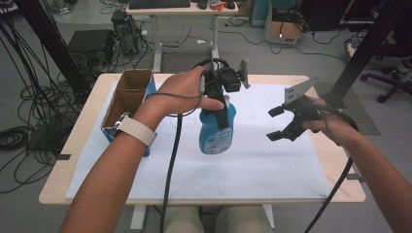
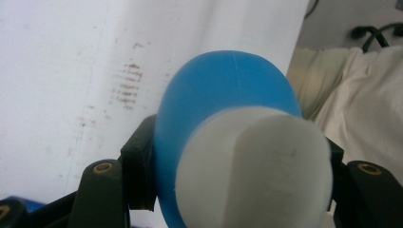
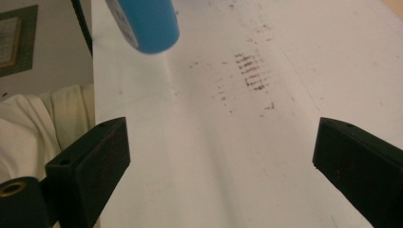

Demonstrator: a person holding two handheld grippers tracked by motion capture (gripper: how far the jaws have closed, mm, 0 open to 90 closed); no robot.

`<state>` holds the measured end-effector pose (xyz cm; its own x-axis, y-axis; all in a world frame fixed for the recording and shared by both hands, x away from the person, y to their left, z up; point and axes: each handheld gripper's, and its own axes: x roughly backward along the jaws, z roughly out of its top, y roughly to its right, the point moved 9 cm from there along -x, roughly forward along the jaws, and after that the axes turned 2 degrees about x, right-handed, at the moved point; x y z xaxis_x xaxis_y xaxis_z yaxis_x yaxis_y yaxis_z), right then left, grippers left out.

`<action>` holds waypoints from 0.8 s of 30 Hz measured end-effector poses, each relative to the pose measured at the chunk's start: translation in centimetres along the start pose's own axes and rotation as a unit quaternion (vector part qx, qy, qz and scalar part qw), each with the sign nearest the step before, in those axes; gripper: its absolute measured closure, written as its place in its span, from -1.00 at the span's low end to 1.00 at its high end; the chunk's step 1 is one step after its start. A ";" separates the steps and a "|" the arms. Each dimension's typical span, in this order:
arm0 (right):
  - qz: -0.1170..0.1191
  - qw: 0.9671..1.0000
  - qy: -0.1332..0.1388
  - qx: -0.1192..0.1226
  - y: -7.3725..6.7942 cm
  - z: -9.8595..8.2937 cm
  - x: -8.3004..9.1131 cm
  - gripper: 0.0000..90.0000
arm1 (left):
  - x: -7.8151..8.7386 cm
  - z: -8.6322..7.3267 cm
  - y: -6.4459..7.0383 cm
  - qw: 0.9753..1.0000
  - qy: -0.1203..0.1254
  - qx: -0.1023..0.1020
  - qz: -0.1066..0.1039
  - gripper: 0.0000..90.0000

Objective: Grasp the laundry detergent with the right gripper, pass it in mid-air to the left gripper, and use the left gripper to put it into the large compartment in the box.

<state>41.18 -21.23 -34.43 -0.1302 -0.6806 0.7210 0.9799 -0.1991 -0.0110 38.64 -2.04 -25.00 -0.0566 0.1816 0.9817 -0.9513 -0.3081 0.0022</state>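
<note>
The blue bottle (image 1: 217, 130) hangs above the middle of the white sheet (image 1: 272, 160), held up by the left gripper (image 1: 216, 99). Its top part is hidden behind the black jaws and the hand (image 1: 182, 92), so the neck cannot be seen from above. Its label is too small to read. In the left gripper view the bottle (image 2: 223, 90) sits right up close, with its white cap (image 2: 254, 166) blurry and cut off at the bottom edge. A black jaw presses against each side of it, so the left gripper is clamped on the bottle. It seems to hang clear of the sheet, but the high view does not make that sure.

The right gripper (image 1: 276, 123) is off to the bottle's right, well apart from it. Its jaws stand wide apart with nothing between them. In the right gripper view the bottle's (image 3: 145, 21) bottom end shows at the top edge, and the rest is cut off. Below it the sheet (image 3: 214, 156) has some small brown marks (image 3: 249, 71).

A cardboard box (image 1: 127, 99) stands at the left end of the table (image 1: 73, 141). The left arm hides its near corner. A pale strap (image 1: 137, 131) wraps the left wrist.
</note>
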 end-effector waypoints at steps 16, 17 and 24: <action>-0.034 0.997 -0.065 -0.006 0.9 -3.1 3.7 -0.93 | 3.5 -1.4 -2.7 0.992 -0.020 0.118 0.032 -0.16; -0.034 0.997 -0.065 -0.006 0.9 -3.1 3.7 -0.93 | 3.9 -1.5 -2.9 0.991 -0.018 0.130 0.036 -0.16; -0.046 0.997 -0.063 -0.017 1.1 -3.6 3.9 -0.93 | 5.8 -1.9 -4.1 0.982 -0.007 0.184 0.053 -0.16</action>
<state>41.24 -26.68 -34.13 -0.1970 -0.5655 0.8009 0.9588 -0.2818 0.0369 41.68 2.06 -19.68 -0.1437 0.1184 0.9825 -0.7668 -0.6409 -0.0350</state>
